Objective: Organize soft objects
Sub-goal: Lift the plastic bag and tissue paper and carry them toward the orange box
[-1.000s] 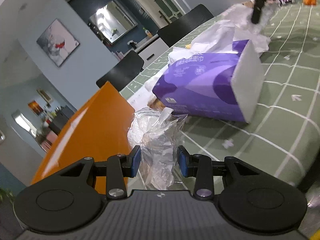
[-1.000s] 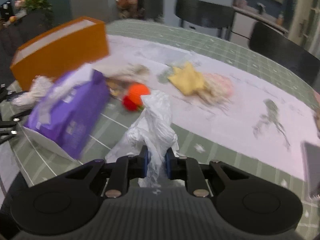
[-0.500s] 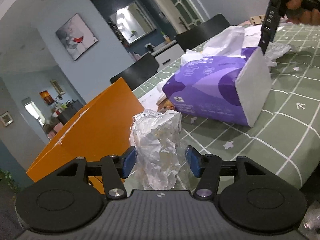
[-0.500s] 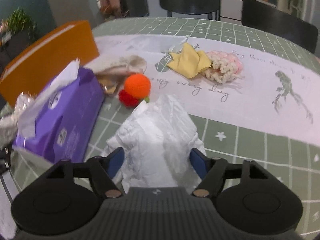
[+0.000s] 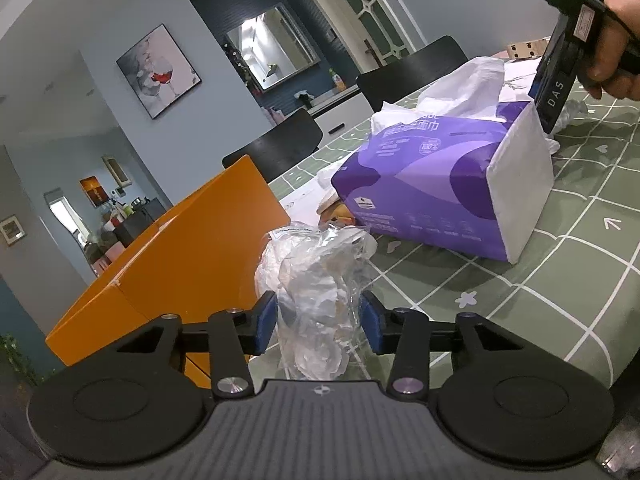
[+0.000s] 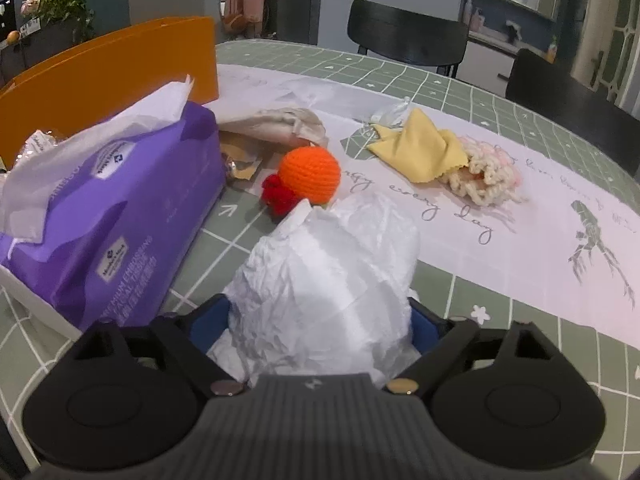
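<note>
Green checked table (image 6: 460, 92) in a dim dining room. Lower centre of the left view, the left tool (image 5: 319, 322) has been closing, pads just reaching a crumpled clear plastic bag (image 5: 316, 272) beside an orange box (image 5: 180, 268). The right tool (image 6: 320, 326) gapes around a white plastic bag (image 6: 332, 280). Each should pinch deep, then lift slowly.

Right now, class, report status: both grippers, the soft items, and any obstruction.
Left gripper just closing around clear plastic bag. Right gripper open, white bag loose between its jaws. Purple tissue pack and orange box close by.
</note>
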A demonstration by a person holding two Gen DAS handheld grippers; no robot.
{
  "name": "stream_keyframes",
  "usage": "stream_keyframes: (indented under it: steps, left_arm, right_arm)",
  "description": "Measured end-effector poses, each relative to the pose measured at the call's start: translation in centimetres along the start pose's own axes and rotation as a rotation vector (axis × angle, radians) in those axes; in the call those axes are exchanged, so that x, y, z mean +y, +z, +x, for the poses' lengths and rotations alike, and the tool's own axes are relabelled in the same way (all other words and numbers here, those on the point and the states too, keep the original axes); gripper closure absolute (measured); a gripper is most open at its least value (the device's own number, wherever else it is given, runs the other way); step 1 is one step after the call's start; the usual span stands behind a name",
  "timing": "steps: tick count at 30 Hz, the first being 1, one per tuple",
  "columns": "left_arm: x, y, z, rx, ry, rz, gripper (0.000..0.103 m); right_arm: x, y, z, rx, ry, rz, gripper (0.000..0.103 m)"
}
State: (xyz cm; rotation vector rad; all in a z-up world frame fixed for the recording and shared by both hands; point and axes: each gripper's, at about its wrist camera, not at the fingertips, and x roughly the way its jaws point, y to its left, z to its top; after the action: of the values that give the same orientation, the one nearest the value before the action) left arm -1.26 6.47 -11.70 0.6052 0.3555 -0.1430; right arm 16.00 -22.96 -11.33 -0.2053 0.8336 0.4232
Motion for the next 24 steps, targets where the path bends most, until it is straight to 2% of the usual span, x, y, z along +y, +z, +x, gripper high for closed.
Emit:
stream_keyframes:
  steps: [1, 2, 3, 4, 7, 15, 20, 24]
  left_arm:
    - [0.1, 0.0, -0.1, -0.002, -0.002, -0.003, 0.054]
    - [0.2, 0.0, -0.1, -0.002, -0.007, -0.006, 0.054]
    - [0.3, -0.1, -0.1, -0.006, -0.01, -0.007, 0.055]
    - [0.3, -0.1, -0.2, -0.008, -0.011, -0.008, 0.057]
    - [0.4, -0.1, -0.4, -0.013, -0.012, -0.01, 0.058]
    - [0.6, -0.1, -1.5, -0.039, -0.006, 0.003, 0.06]
    - [1.0, -0.2, -2.3, -0.041, -0.029, 0.012, 0.06]
    - [1.1, -0.4, -3.4, -0.04, -0.035, 0.024, 0.06]
  right_arm:
    - [-0.1, 0.1, -0.1, 0.0, 0.005, 0.003, 0.038]
    - [-0.2, 0.2, -0.3, 0.0, -0.001, 0.005, 0.043]
    - [-0.3, 0.4, -0.4, 0.005, -0.004, 0.011, 0.056]
    - [-0.4, 0.4, -0.6, 0.007, -0.007, 0.017, 0.063]
    - [-0.7, 0.5, -0.9, 0.012, 0.0, 0.028, 0.07]
    - [-1.3, 1.1, -1.6, 0.008, -0.006, 0.028, 0.071]
    - [-0.9, 1.6, -4.0, 0.037, -0.012, 0.003, 0.072]
    - [0.9, 1.1, -5.5, 0.083, 0.009, -0.059, 0.073]
